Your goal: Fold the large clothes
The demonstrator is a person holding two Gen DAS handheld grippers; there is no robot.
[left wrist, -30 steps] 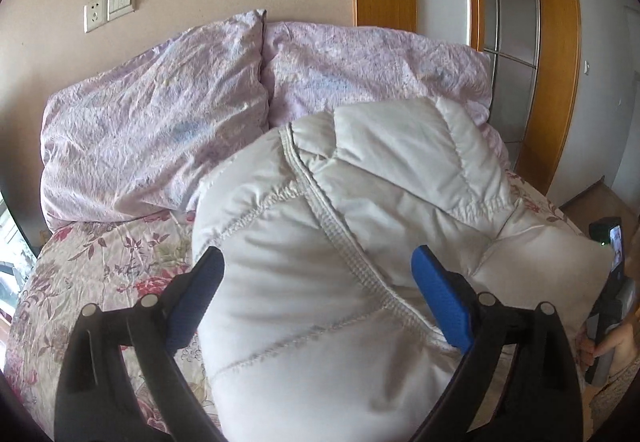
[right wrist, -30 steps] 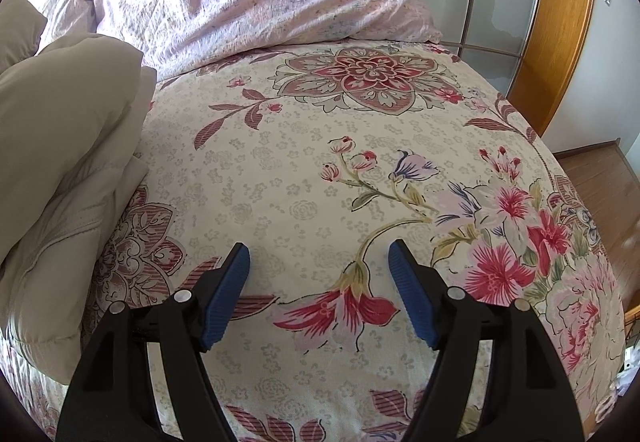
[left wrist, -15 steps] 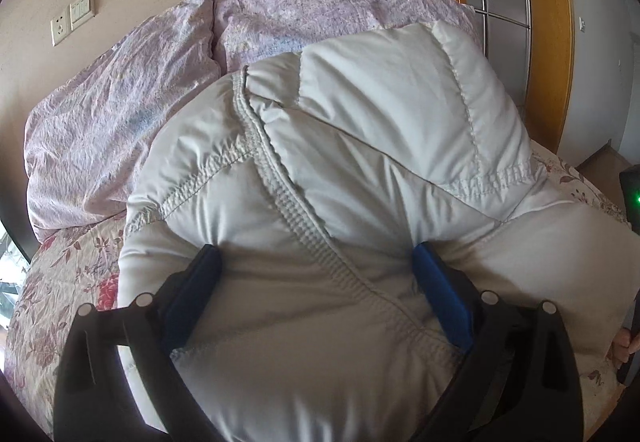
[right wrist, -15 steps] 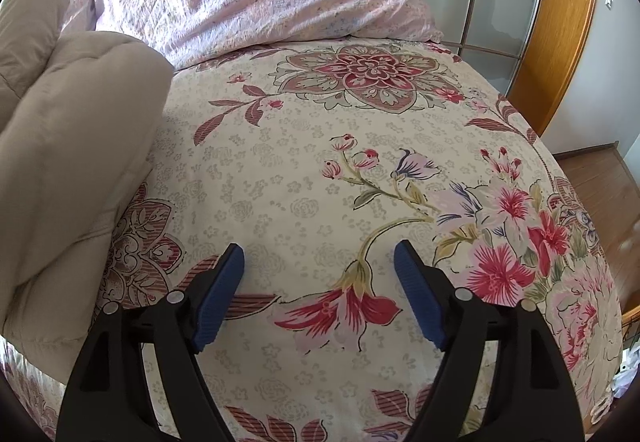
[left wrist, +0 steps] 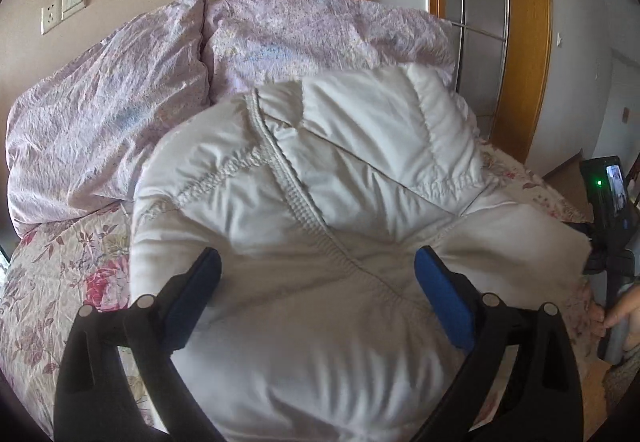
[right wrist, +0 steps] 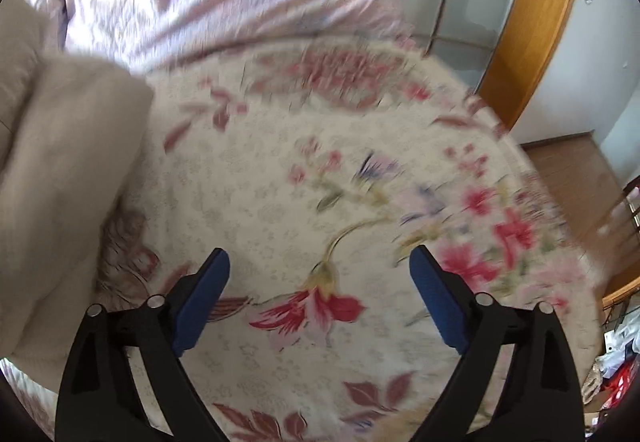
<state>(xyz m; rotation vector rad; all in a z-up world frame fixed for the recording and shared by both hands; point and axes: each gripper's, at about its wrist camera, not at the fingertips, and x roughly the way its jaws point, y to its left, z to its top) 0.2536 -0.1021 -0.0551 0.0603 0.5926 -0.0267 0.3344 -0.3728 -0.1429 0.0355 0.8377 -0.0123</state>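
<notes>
A white quilted puffer jacket (left wrist: 320, 210) lies bunched on the floral bed. My left gripper (left wrist: 316, 282) is open, its blue pads spread wide over the jacket's stitched seam, gripping nothing. In the right wrist view the jacket (right wrist: 60, 170) shows at the left edge as a beige folded mass. My right gripper (right wrist: 320, 282) is open and empty above the floral bedspread (right wrist: 320, 182), to the right of the jacket. The right wrist view is blurred by motion.
Two lilac pillows (left wrist: 120, 114) lie against the wall at the head of the bed. A wooden door frame (left wrist: 524, 42) and glass panels stand at the right. The other gripper's body with a green light (left wrist: 604, 198) shows at the right edge.
My left gripper has pulled back a little from the jacket, so more pillow shows again. My right gripper is shifting over the bedspread, blurring its view. Both stay open.
</notes>
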